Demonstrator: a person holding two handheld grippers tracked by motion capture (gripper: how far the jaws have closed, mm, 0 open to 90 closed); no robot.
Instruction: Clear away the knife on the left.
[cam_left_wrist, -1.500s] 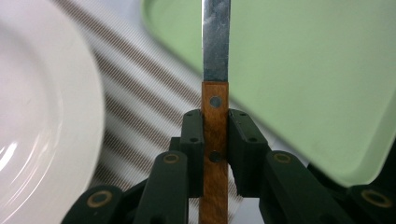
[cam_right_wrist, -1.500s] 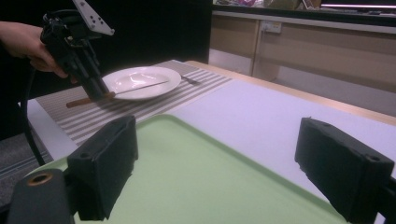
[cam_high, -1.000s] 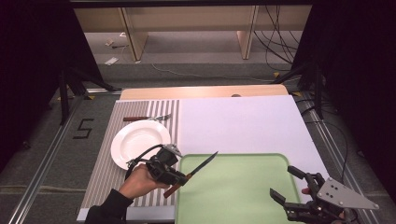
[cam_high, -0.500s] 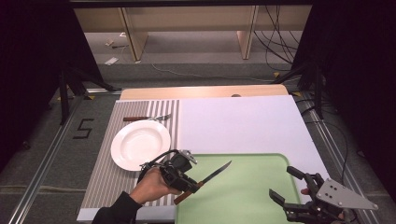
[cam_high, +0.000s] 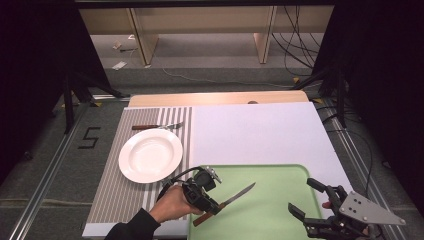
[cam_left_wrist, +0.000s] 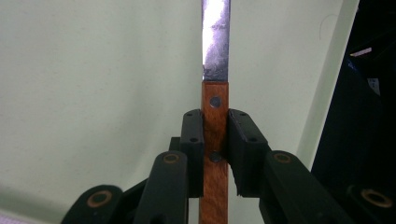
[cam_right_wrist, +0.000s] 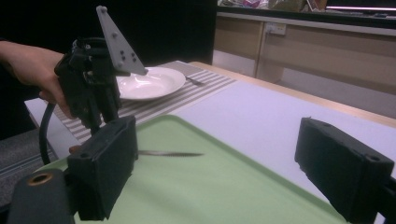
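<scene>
The right gripper (cam_high: 309, 200), jaws wide apart, is cut off at the near edge. The left gripper (cam_high: 214, 208) clamps the knife (cam_high: 236, 195) by its wooden handle, its butt hidden; the blade points far-right, held over the green tray (cam_high: 280, 172). Since half a second ago it has moved right. Beyond lie the plate (cam_high: 150, 155) and fork (cam_high: 157, 126).

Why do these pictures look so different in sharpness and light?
High view: even light on the table, dark surroundings. Left gripper view: the knife is sharp, with glare whitening its blade. Right gripper view: its own near jaws are blurred, and the white plate looks washed out.
</scene>
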